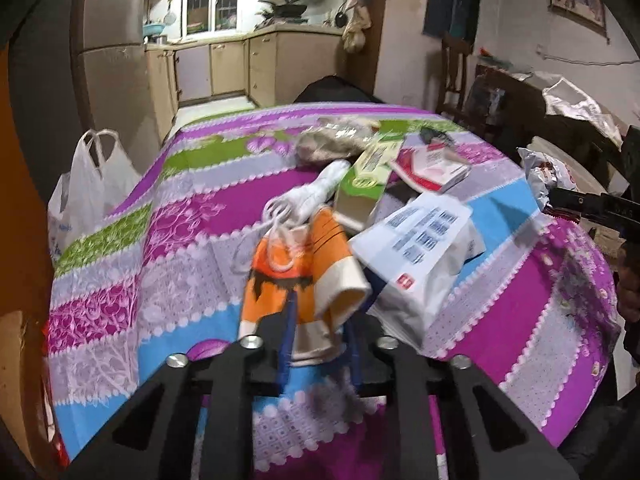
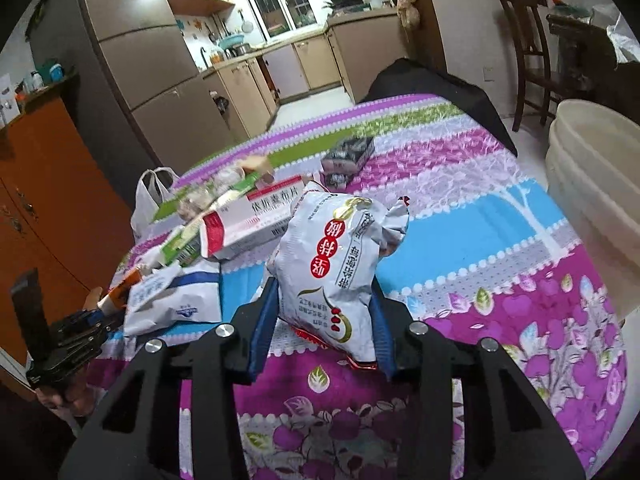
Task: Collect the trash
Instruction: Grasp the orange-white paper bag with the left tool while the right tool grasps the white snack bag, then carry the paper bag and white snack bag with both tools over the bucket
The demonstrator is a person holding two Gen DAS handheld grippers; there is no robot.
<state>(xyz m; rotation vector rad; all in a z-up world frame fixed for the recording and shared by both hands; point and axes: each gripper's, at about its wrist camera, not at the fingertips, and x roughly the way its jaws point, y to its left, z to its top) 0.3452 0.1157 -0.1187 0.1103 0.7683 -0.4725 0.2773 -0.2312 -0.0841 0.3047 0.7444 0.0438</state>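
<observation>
Two grippers, one wrapper each: left gripper [image 1: 316,344] pinches the orange-and-white wrapper [image 1: 304,268] near the floral tablecloth's [image 1: 160,240] front edge; right gripper [image 2: 324,320] clamps the crinkled white snack bag [image 2: 336,264], red-lettered, mid-table.

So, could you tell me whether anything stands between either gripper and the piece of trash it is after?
Nothing visible does. The left gripper is already shut on the orange wrapper, and the right gripper is shut on the white snack bag.
</observation>
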